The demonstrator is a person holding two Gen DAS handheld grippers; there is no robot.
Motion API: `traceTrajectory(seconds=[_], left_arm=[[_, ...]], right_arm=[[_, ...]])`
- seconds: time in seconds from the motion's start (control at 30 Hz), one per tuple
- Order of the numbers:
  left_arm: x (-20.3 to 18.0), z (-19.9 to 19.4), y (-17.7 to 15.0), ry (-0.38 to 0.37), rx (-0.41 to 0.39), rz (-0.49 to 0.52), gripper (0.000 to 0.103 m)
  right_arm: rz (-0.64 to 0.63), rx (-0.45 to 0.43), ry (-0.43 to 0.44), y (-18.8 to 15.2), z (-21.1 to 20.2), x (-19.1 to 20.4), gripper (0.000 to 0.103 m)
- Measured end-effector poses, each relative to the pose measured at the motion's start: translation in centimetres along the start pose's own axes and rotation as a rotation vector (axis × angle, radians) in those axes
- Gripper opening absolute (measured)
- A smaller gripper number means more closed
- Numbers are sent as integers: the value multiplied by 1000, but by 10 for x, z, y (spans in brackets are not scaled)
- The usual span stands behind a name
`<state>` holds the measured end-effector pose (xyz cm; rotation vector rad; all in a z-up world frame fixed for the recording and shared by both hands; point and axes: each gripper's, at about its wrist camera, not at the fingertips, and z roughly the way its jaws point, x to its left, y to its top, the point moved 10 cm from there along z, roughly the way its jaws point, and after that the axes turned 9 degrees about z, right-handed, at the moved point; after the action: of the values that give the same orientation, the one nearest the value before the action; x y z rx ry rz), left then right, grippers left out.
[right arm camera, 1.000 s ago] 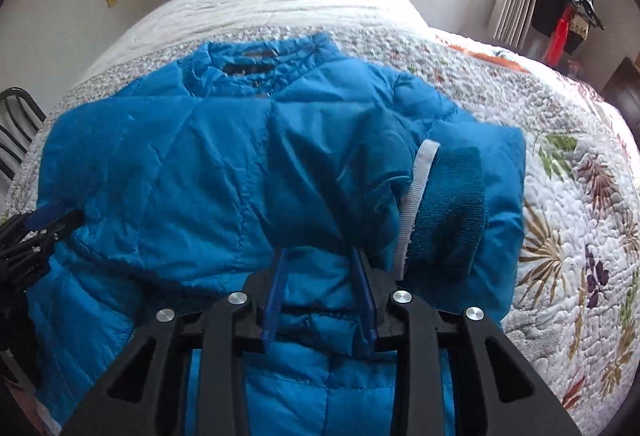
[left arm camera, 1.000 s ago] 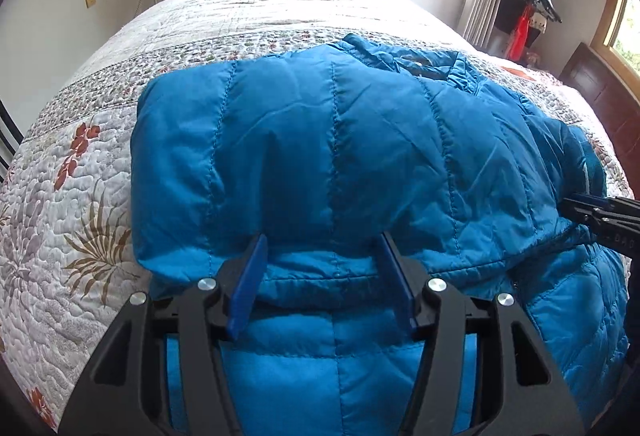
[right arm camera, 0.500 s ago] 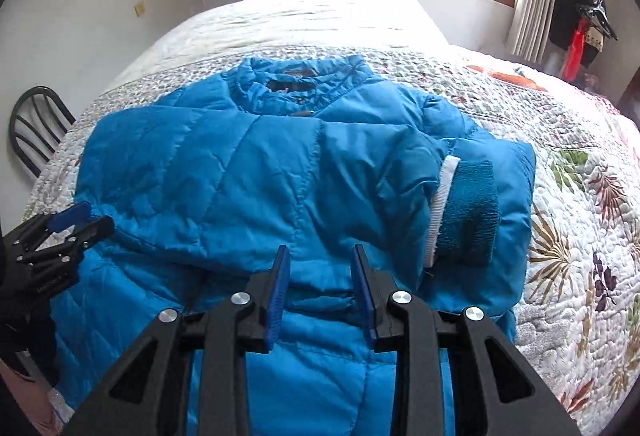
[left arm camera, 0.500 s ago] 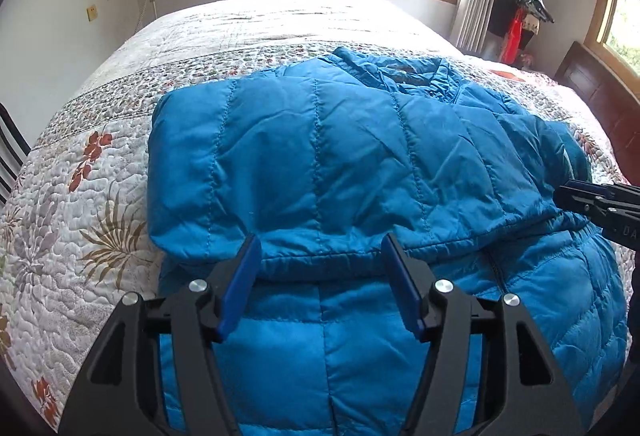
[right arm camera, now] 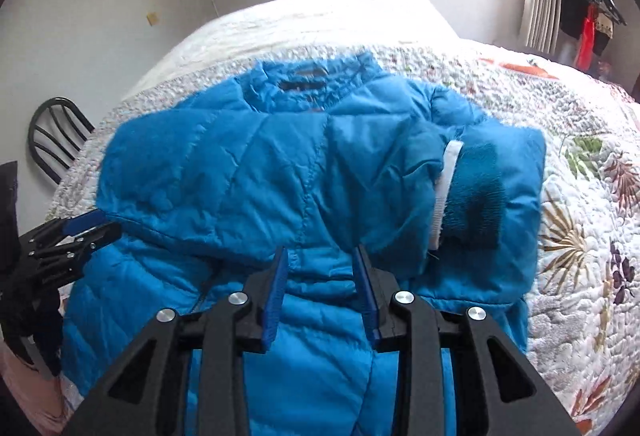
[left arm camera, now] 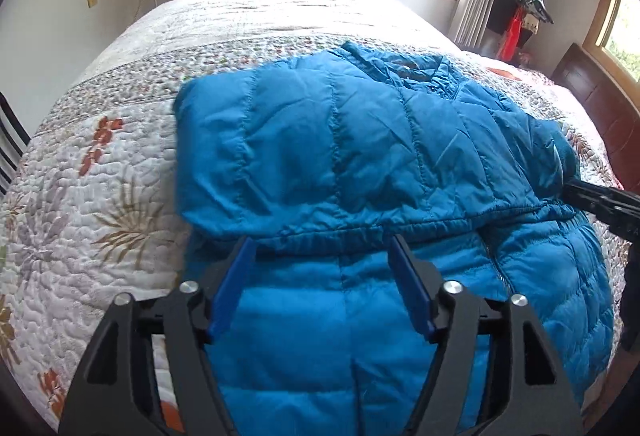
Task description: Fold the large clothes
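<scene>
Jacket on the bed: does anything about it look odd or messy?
Slightly. On the jacket, one sleeve is folded across the front with its teal cuff and white band showing, bunched rather than flat. No damage shows. Both grippers are open.

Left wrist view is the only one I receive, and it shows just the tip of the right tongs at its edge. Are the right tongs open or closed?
Observer: The right tongs are open. The jaws stand apart, with the folded edge of the blue down jacket at their tips, not pinched.
Operator: And the sleeve on that side, where does its end lie?
Observer: Its dark teal knit cuff lies on top of the jacket's right part, inside the jacket's outline, with a white band along the cuff's left edge.
</scene>
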<state>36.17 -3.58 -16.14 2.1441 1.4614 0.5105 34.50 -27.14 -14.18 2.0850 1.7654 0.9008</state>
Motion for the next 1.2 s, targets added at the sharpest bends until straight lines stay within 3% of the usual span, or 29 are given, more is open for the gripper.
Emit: traceTrajectory(seconds=[0.2, 0.33, 0.57, 0.73, 0.87, 0.97, 1.07, 1.13, 1.2], left_arm=[[44, -56, -72, 37, 30, -33, 85], [65, -83, -132, 30, 73, -98, 85], [52, -110, -204, -25, 89, -142, 86], [33, -109, -220, -41, 92, -138, 86], [17, -104, -218, -19, 89, -96, 86], [7, -101, -219, -47, 96, -96, 86], [-4, -102, -219, -82, 98, -95, 79], [-9, -103, -218, -100, 97, -92, 66], [-12, -103, -217, -113, 99, -94, 62]], right_arm=[[-6, -49, 22, -61, -77, -17, 57], [28, -53, -25, -114, -111, -40, 63], [100, -35, -60, -189, -140, -65, 73], [157, 13, -37, -218, -132, -71, 73], [193, 51, -30, -233, -119, -74, 73], [195, 74, -23, -243, -110, -70, 74], [179, 64, -47, -247, -107, -67, 71], [169, 56, -36, -246, -108, -64, 61], [165, 63, -38, -247, -106, -63, 59]])
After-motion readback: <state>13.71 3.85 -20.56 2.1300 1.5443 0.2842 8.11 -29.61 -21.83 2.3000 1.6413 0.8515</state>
